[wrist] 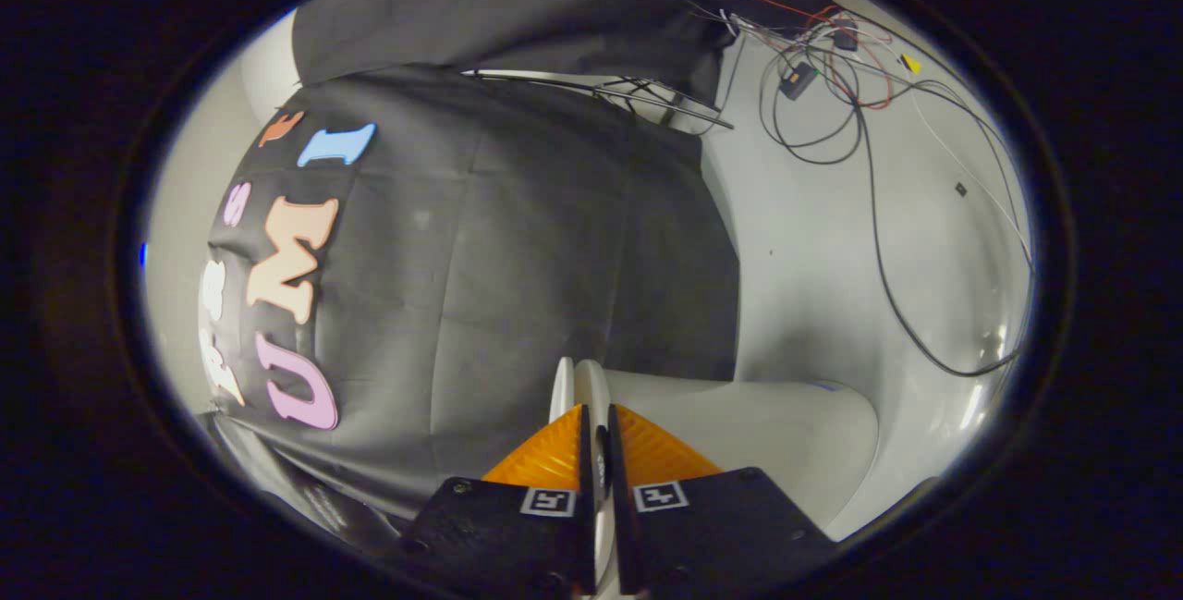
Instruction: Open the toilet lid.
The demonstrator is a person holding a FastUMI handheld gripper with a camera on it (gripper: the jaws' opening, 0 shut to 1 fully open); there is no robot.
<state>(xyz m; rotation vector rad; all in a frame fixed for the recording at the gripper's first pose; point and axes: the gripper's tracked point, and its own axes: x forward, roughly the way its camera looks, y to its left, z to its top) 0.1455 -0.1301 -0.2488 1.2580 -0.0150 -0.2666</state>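
A: What takes up most of the view?

B: The black cloth wall of the booth, hanging well beyond the fingers and creased in a few places. A second dark sheet hangs past its far edge.

A: And next to it?

B: A pale floor. Loose cables run across it in long loops, black, white and red, and some bunch around a small black box. A thin metal stand lies near the cloth's edge, just beside the cables.

A: Where is the toilet?

B: Its white body curves out just ahead of the fingers, between the cloth and the floor.

A: And the lid?

B: The toilet lid is seen edge-on, a thin white rim that rises from between the two fingers and sticks out a little past their tips. It looks like two thin white layers close together; I cannot tell whether the second one is the seat.

A: What is the gripper doing?

B: It is clenched on the lid's edge. One finger sits on each face of the rim, both ribbed pads pressing against it, with only the white edge between them.

A: Anything small on the gripper?

B: A square black-and-white marker on each finger block, just behind the pads.
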